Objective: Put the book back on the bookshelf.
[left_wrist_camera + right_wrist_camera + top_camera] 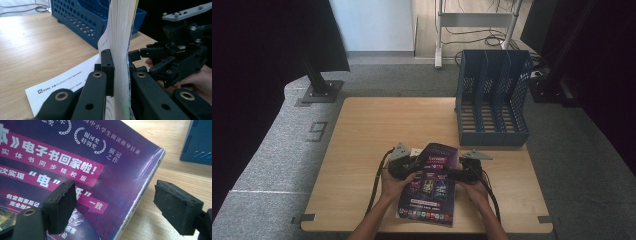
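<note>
At the left of the high view a dark curtain hides the room, and a floor mark beside the wooden table point(362, 125) looks like the figure 9. The left hand point(394, 184) holds the left gripper point(408, 165), whose jaws are clamped on the left edge of a purple book point(432, 182); in the left gripper view the two black pads press the white page block point(120, 50) from either side, and the book's top runs out of the picture. Under it lies a white paper sheet point(62, 86), partly covered by the jaws, printed "NOVEL" and "TRANSLATIONS", with smaller print too fine to read. The book lies near the table's front edge, between the two hands, its near end reaching almost to that edge. Its cover carries white and pink Chinese lettering; in the right gripper view one banner reads "电子书回家啦!" and another line "同步精校版", while the rows at the left and bottom are cut off. The right gripper point(115, 202) stands wide, its jaws having just been opening: one pad hovers over the cover and the other over bare wood beyond the spine, neither pressing. The spine's own print is too blurred to read. Behind, at the table's far right, stands a blue file rack point(492, 95), its slots dark inside.
</note>
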A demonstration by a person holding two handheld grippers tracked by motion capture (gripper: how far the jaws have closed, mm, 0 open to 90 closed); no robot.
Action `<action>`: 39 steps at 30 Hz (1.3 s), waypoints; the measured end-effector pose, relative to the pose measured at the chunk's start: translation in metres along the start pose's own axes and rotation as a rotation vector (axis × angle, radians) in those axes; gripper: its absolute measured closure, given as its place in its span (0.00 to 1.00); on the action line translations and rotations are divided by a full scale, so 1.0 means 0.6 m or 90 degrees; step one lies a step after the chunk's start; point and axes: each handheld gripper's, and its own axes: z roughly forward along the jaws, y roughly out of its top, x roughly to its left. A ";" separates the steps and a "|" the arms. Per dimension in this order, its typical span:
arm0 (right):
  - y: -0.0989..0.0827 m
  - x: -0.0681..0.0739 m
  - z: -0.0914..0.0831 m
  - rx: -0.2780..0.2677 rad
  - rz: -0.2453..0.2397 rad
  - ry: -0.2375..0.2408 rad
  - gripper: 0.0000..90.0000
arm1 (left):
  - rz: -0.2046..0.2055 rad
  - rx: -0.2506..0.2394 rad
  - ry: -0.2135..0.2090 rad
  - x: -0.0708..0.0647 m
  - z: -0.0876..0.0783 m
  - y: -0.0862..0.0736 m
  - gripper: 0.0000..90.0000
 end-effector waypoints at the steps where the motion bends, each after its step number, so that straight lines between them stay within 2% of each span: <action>1: 0.001 -0.001 0.000 -0.001 0.001 0.003 0.19 | 0.000 -0.001 0.000 -0.001 -0.001 0.000 0.95; 9: 0.003 0.004 0.000 0.012 -0.005 0.032 0.16 | -0.001 -0.004 -0.006 -0.003 -0.002 0.003 0.95; 20: 0.004 0.002 0.002 0.020 0.004 0.061 0.16 | 0.003 -0.016 -0.005 -0.008 -0.005 0.006 0.95; 30: 0.005 0.005 -0.003 0.013 -0.005 0.049 0.23 | -0.009 -0.012 0.002 0.004 -0.003 -0.001 0.95; 39: 0.011 0.012 -0.014 0.006 -0.019 0.051 0.30 | -0.027 0.027 0.027 0.024 0.018 -0.021 0.95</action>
